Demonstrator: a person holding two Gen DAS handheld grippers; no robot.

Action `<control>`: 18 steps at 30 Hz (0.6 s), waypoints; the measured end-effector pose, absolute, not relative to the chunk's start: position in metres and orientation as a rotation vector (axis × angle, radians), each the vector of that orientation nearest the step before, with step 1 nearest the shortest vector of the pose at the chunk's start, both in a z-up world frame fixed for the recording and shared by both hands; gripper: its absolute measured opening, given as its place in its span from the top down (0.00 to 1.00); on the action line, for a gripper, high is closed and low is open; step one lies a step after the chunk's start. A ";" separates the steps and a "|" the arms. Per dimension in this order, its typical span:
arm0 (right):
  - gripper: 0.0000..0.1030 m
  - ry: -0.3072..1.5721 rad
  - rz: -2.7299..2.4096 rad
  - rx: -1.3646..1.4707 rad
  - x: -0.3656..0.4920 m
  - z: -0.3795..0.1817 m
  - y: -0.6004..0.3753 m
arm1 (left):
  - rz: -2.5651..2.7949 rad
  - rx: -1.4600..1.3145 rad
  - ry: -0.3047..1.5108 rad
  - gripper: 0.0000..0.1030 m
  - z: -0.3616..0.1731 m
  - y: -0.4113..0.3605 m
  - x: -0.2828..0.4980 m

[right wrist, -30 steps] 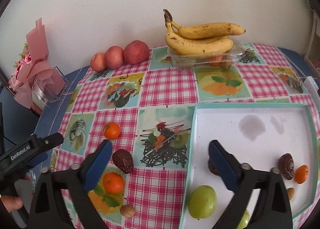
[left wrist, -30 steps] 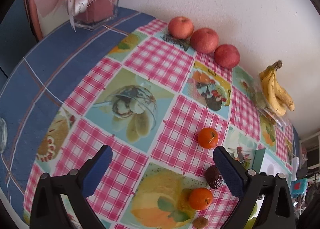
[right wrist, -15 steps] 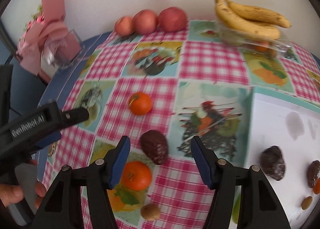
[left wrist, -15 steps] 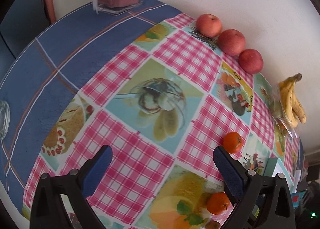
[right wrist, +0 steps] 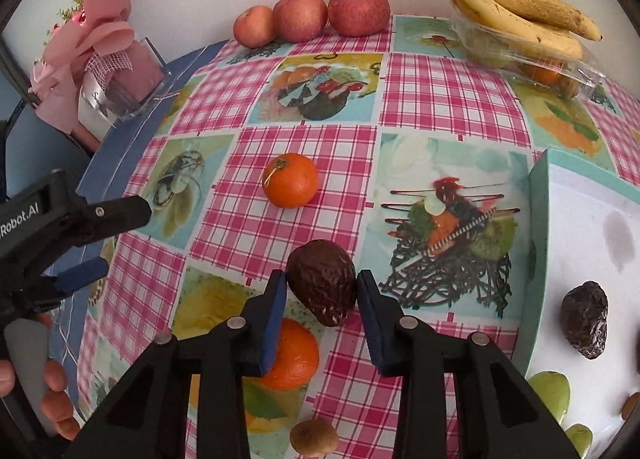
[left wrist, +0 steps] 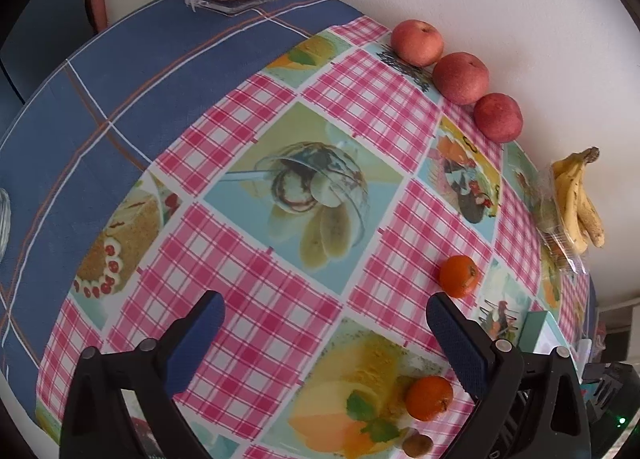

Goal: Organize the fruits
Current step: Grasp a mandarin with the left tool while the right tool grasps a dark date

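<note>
Step in hand: pick-up of the dark wrinkled fruit (right wrist: pixel 322 283) off the checked tablecloth (right wrist: pixel 440 99), presumably for the white tray (right wrist: pixel 538 219) to the right, where a similar dark fruit (right wrist: pixel 585 325) already lies.

Right gripper (right wrist: pixel 322 291): jaws closing, fruit between them. Left pad looks to be at the skin; the right pad sits just beside it (contact there not certain from this view).

Left gripper (left wrist: pixel 324 333): jaws wide, nothing between them, hovering over bare cloth.

Notes for doing it well:
- Finish the close gently; the skin looks soft and shrivelled, so I judge a hard squeeze would dent it.
- Grip looks near the fruit's broad middle, which should hold.
- One mandarin (right wrist: pixel 290 355) lies just behind the left finger, partly hidden. Lift straight up before moving sideways so it is not knocked into rolling.
- A second mandarin (right wrist: pixel 291 180) sits well clear, farther back.
</note>
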State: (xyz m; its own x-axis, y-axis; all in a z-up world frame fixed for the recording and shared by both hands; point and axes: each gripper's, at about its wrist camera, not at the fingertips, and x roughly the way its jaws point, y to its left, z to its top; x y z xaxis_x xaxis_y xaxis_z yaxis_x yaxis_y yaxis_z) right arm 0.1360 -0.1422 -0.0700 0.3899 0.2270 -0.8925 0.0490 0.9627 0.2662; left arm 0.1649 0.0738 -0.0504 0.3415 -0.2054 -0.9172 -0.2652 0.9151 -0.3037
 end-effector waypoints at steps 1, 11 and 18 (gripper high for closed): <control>0.64 1.166 0.116 0.274 0.135 -0.069 -0.144 | 0.031 -0.444 1.234 0.01 -0.049 0.072 0.164; 0.64 1.118 0.015 0.308 0.120 -0.032 -0.180 | -0.152 -0.448 1.273 0.35 -0.042 0.038 0.153; 0.64 1.084 -0.063 0.362 0.101 -0.006 -0.211 | -0.253 -0.324 1.325 0.46 -0.046 -0.008 0.139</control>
